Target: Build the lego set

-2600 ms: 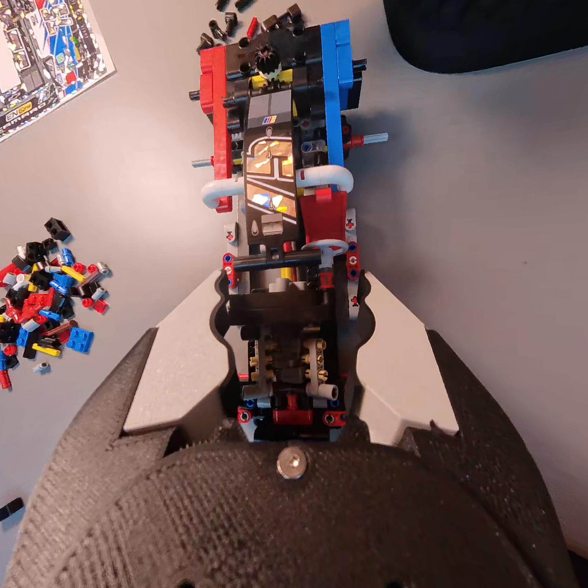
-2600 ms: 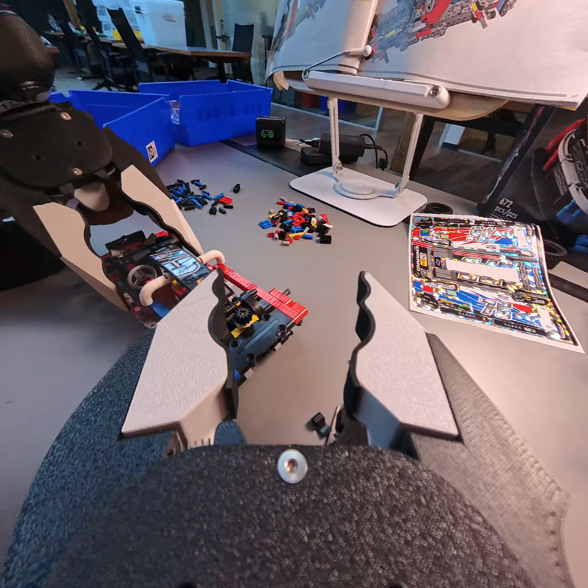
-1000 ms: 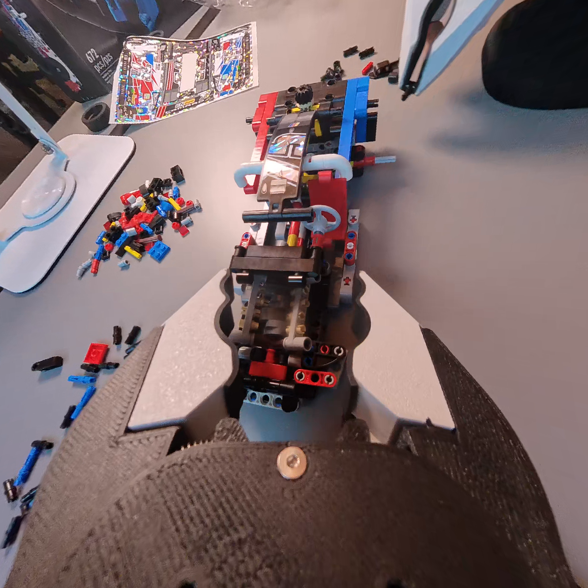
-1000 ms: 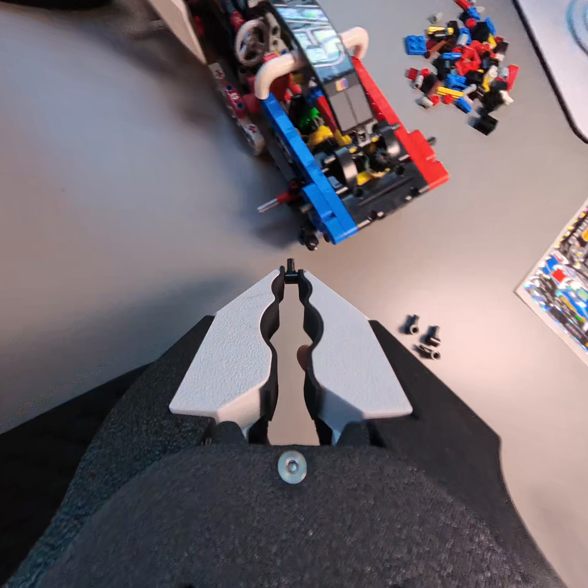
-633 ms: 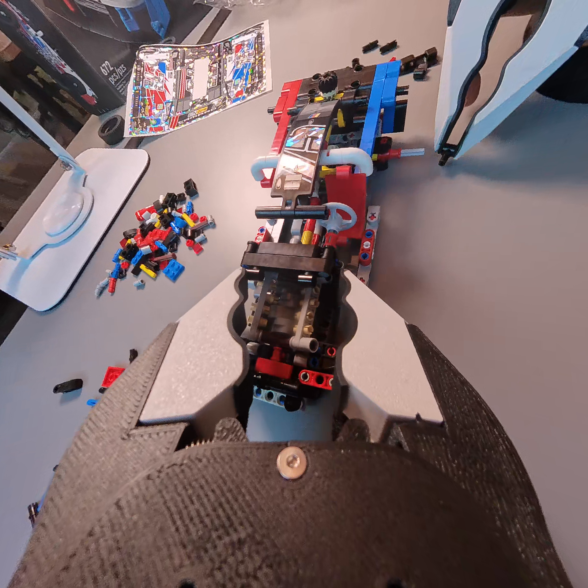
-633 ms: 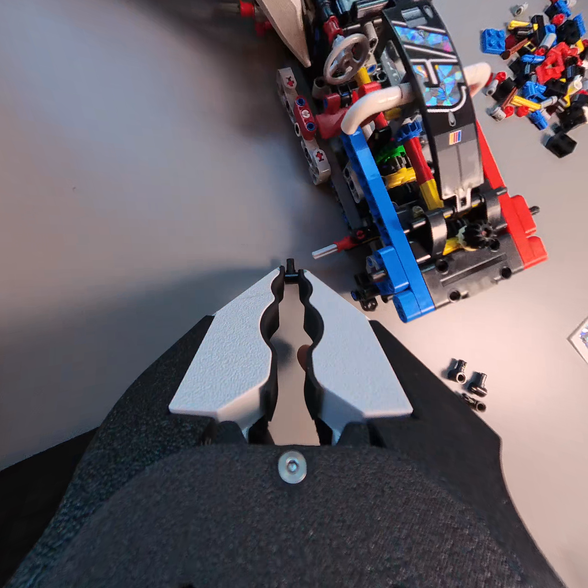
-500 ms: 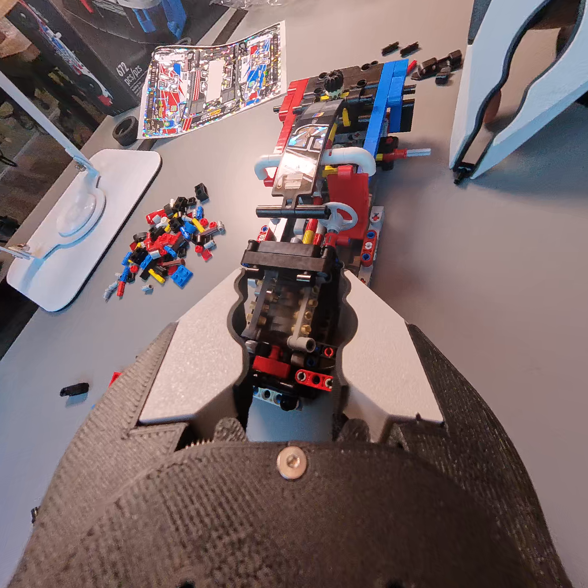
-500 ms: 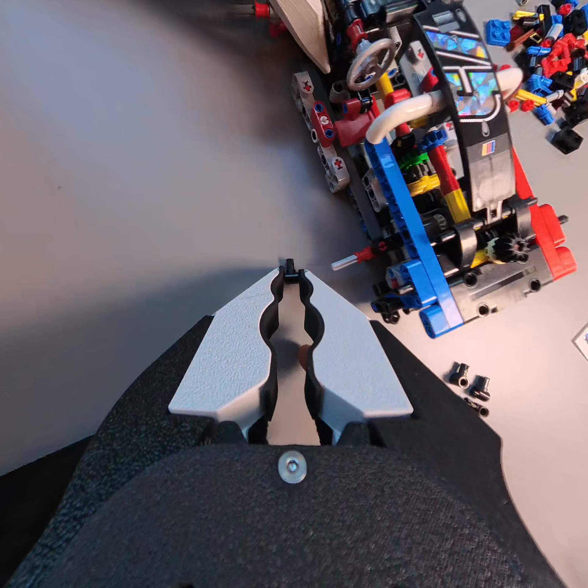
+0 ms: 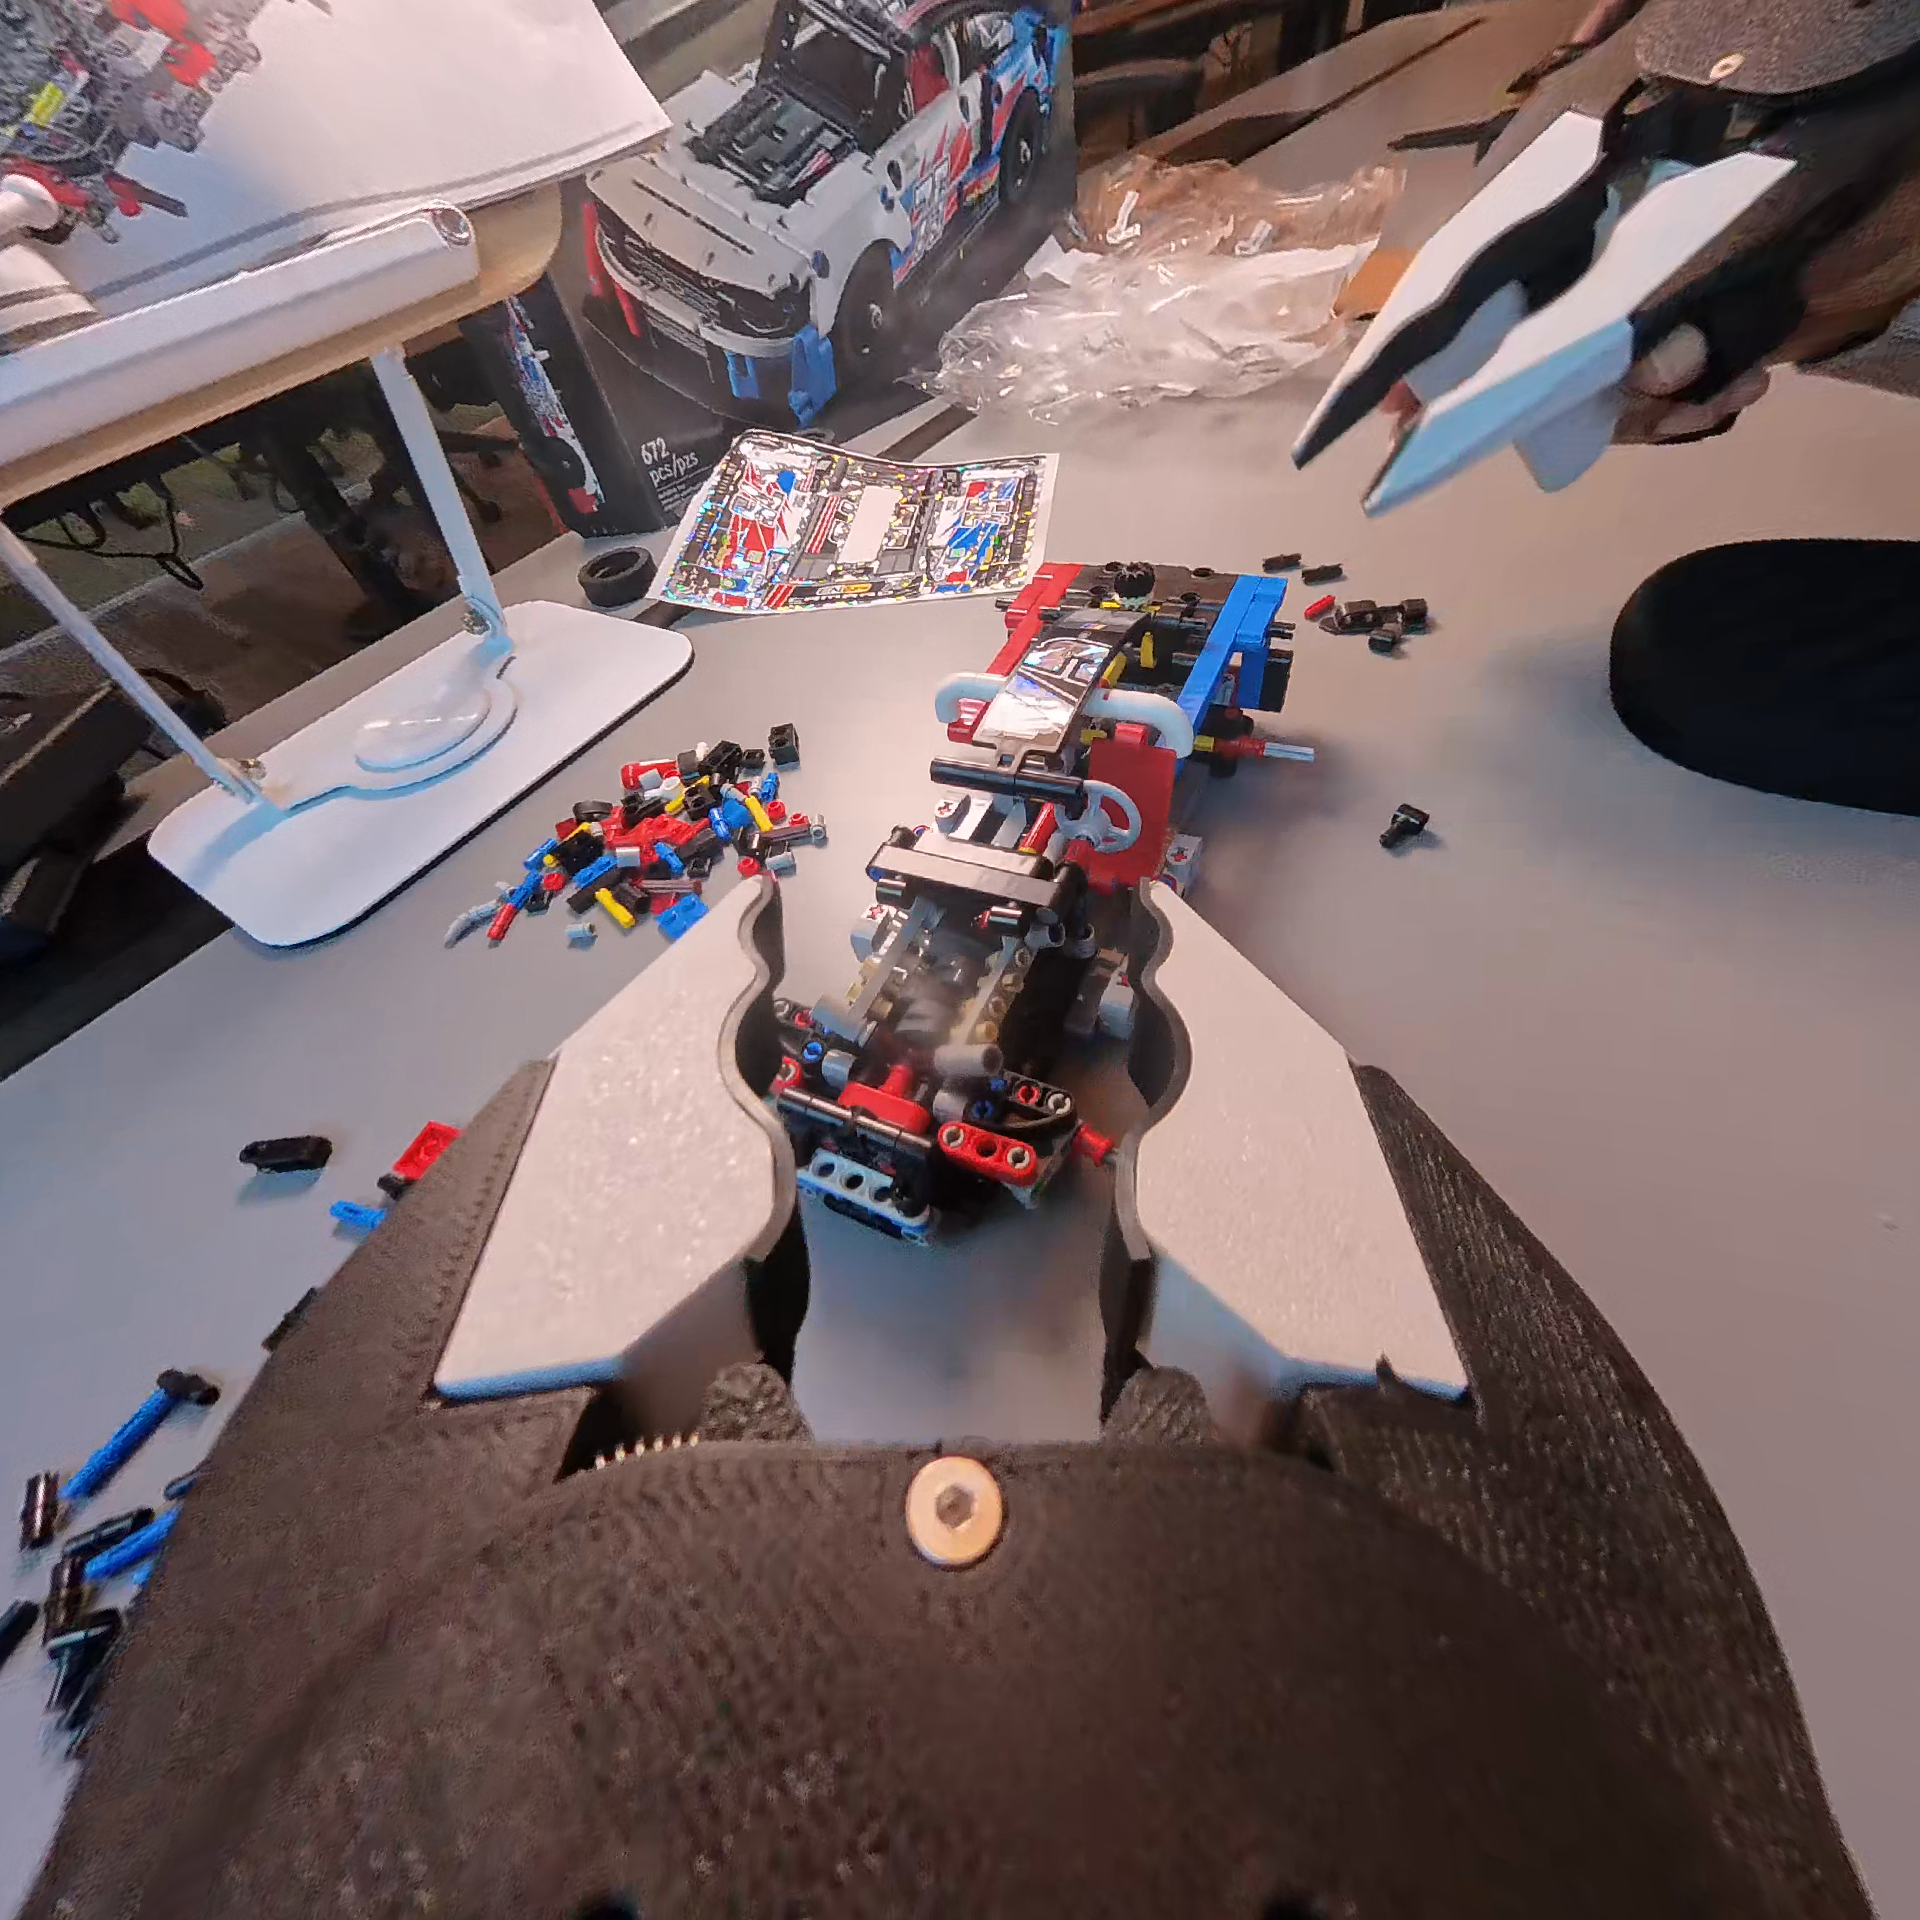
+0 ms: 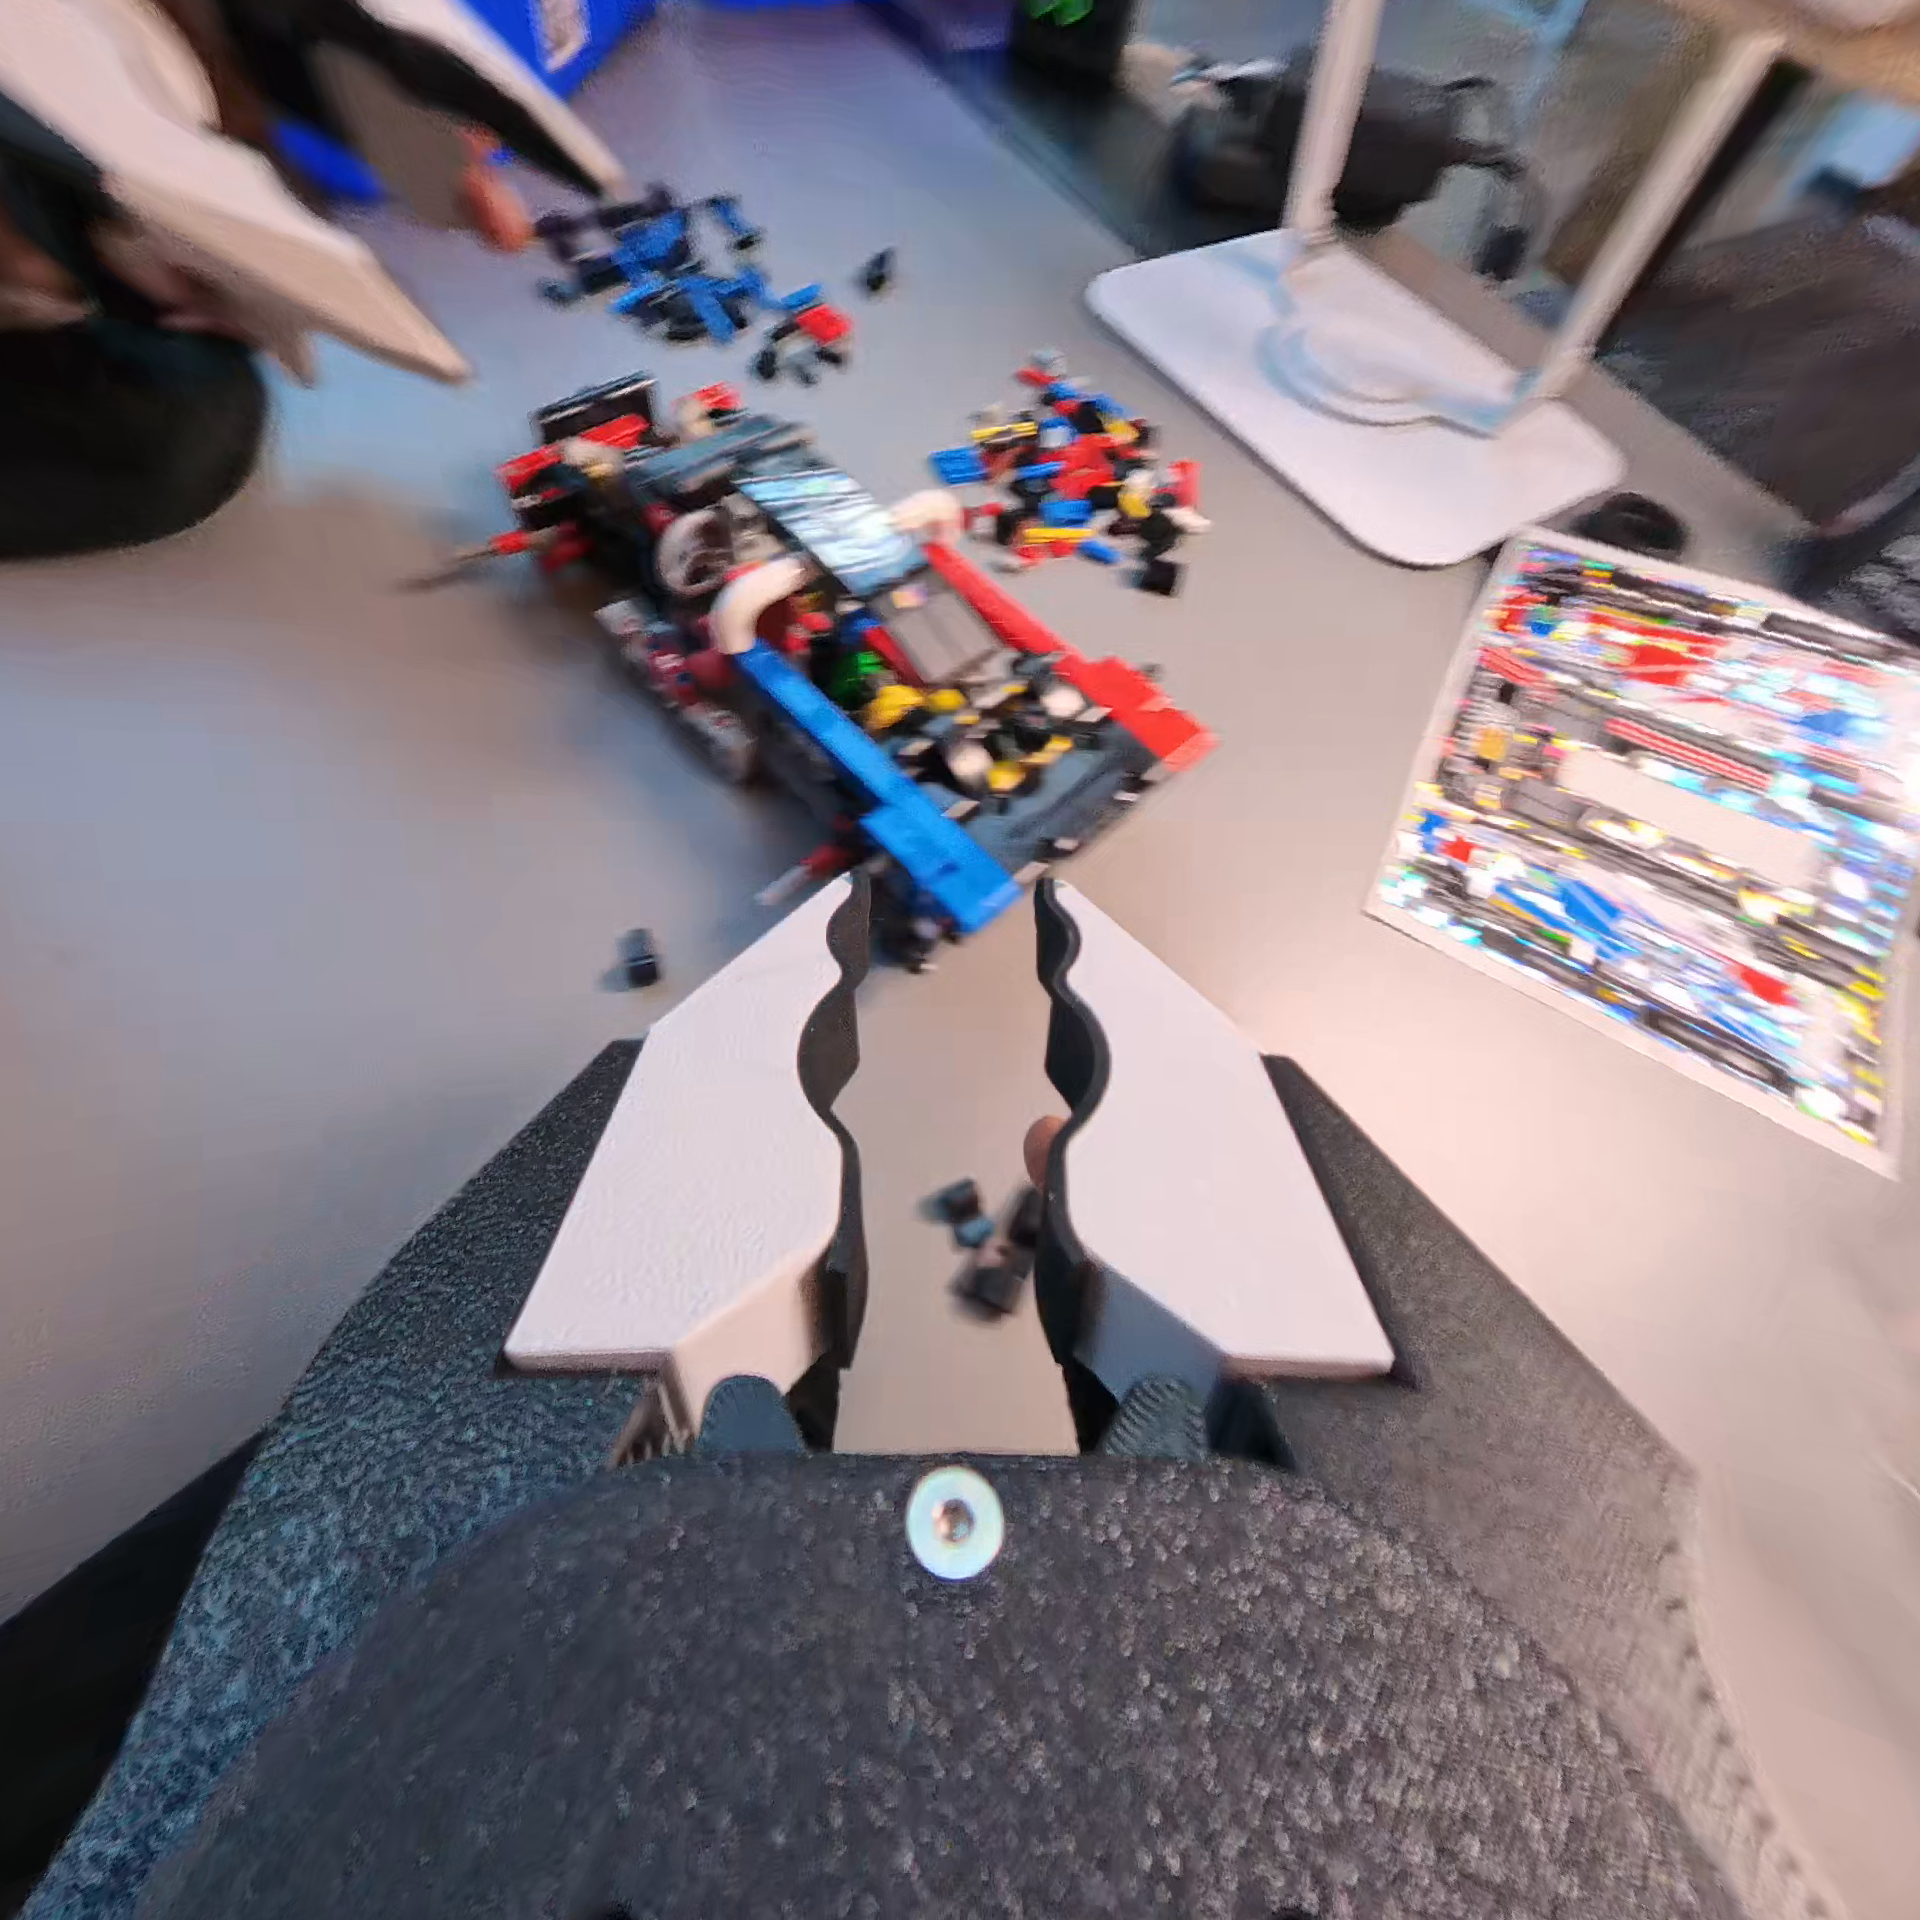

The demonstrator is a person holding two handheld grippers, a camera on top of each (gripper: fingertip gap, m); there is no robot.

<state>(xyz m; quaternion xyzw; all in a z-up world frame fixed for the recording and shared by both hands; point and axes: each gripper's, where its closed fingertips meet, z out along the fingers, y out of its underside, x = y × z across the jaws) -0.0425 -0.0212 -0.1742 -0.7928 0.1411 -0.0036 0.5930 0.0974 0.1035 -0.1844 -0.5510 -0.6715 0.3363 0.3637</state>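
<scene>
The part-built lego car chassis [image 9: 1039, 831], black with a red and a blue side beam, lies on the grey table; it also shows in the right wrist view [image 10: 831, 644]. My left gripper [image 9: 958, 899] is open and empty, raised above the chassis's near end, its fingers apart from it. It shows at the top left of the right wrist view [image 10: 530, 281]. My right gripper [image 10: 948, 899] is open and empty, held above the table near the blue beam's end. It shows high up in the left wrist view [image 9: 1340, 483]. A small black pin [image 9: 1403, 828] lies loose beside the chassis [image 10: 634, 961].
A pile of loose pieces [image 9: 665, 842] lies left of the chassis. A sticker sheet [image 9: 862, 530], the set's box [image 9: 790, 239] and a white stand base [image 9: 416, 769] lie behind. Small black pieces [image 10: 982, 1242] lie under my right gripper. A black round pad [image 9: 1766, 665] is at the right. Spacing between my two grippers at the tips: around 20 cm. Measured from the fingertips, the small black pin [image 9: 1403, 828] is 9 cm or so from the right gripper and 15 cm from the left. The right camera catches it too, in the right wrist view [image 10: 641, 955].
My left gripper has opened, let go of the chassis and drawn back. My right gripper has opened, the black pin now lies on the table, and the gripper has lifted.
</scene>
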